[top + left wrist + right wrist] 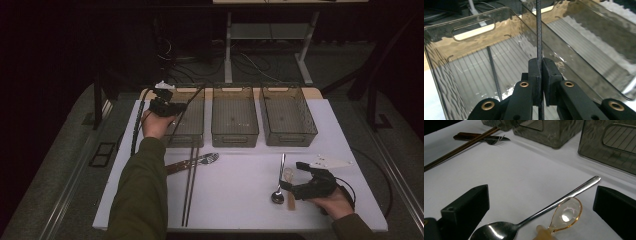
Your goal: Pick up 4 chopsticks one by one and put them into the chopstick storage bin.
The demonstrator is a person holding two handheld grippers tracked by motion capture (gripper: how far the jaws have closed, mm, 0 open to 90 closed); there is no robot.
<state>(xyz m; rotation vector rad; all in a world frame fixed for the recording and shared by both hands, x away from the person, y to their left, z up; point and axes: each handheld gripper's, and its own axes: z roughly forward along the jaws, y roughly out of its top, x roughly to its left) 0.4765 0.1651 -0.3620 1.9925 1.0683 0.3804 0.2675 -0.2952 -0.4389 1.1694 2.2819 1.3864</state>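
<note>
I hold my left gripper (167,106) up over the left bin (192,131), the first of three see-through bins standing in a row at the far side of the white table (240,200). Its two black jaws are pinched almost all the way together, and they squeeze a thin black chopstick (539,32) between them. In the left gripper view the chopstick stands straight up out of the jaws, and I can see down into the bin below, where another black chopstick (494,72) already lies on the bottom. The middle bin (235,117) sits just beside it, and the right bin (287,117) comes after that. My right gripper (290,187) rests low near the front right part of the table. Its jaws are wide open and they hold nothing. Between those jaws lie a shiny metal spoon (534,215) and a small see-through yellow spoon (565,216), side by side and touching each other. Both spoons lie flat on the table. More to the left, near the front of the left bin, lie two long brown chopsticks (190,185), and a fork (202,160) with a dark handle lies across them. A flat white thing (330,162) lies just behind my right gripper
</note>
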